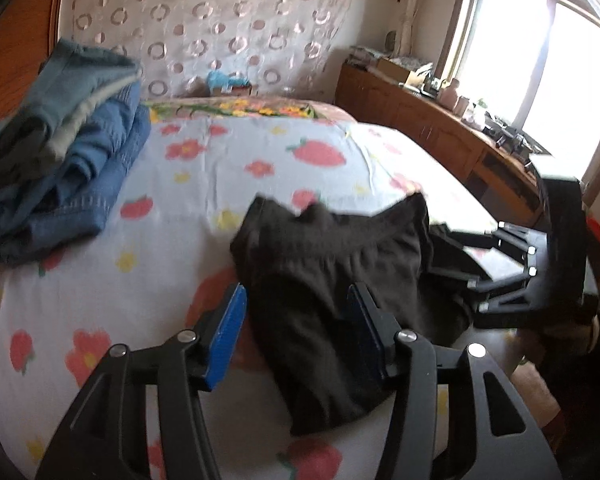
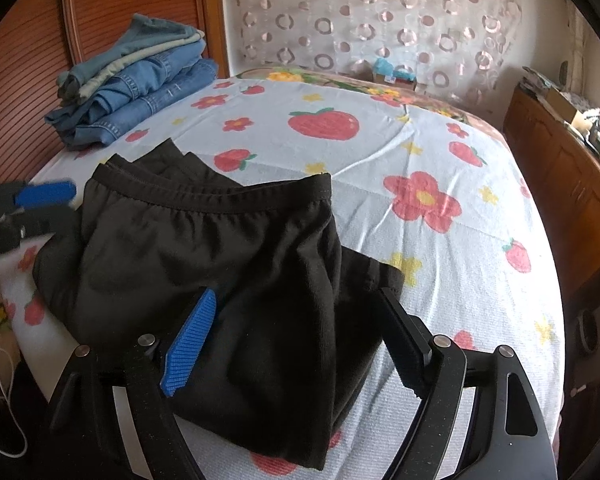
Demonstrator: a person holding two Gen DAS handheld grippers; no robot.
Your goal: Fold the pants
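Right tongs (image 2: 296,344) wide, left tongs (image 1: 300,336) partly open; neither grips. Black pants (image 2: 204,256) lie folded into a compact bundle near the bed's (image 2: 440,152) near edge. Stack of folded jeans (image 2: 140,92) at far left corner. Probably only stacking remains.

The bed (image 2: 380,92) wore a white cover printed with strawberries and flowers. Folded black pants (image 2: 204,264) lay on it near its near edge. A stack of folded jeans (image 2: 140,92) sat at its far left corner, by the wooden headboard (image 2: 112,4).
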